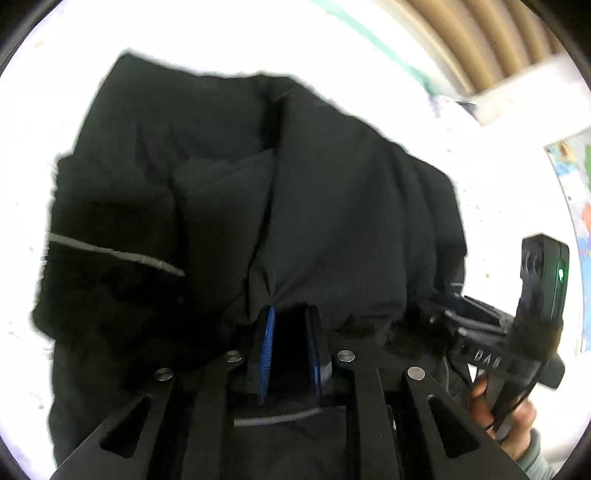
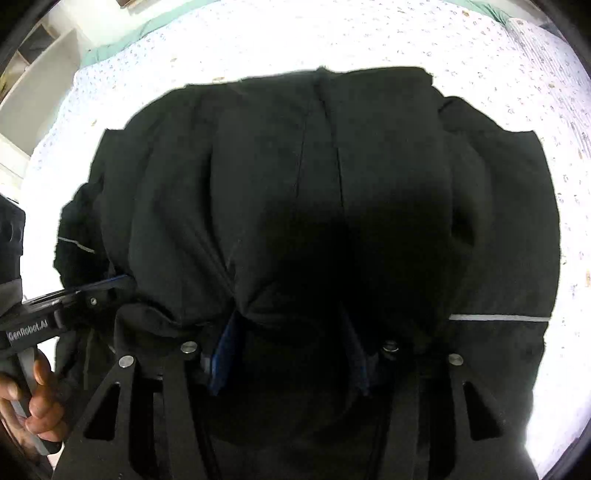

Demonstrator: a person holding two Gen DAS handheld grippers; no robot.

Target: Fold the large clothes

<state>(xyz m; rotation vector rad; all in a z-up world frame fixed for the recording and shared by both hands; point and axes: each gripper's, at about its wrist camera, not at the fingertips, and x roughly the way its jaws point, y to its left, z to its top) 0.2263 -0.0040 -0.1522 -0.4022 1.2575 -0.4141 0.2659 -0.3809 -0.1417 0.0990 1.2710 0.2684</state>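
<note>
A large black jacket with thin grey reflective stripes lies bunched and partly folded on a bed. My left gripper points down at its near edge, blue pads close together, with puckered fabric pinched at their tips. From the right wrist view the left gripper bites into the jacket's left edge. My right gripper stands with its blue pads wide apart, and a thick fold of jacket bulges between them. In the left wrist view the right gripper reaches into the jacket's right edge.
The jacket rests on a white, finely dotted bedsheet with a green border. White shelves stand beyond the bed, with a coloured map poster at the right. A person's hand holds each gripper's handle.
</note>
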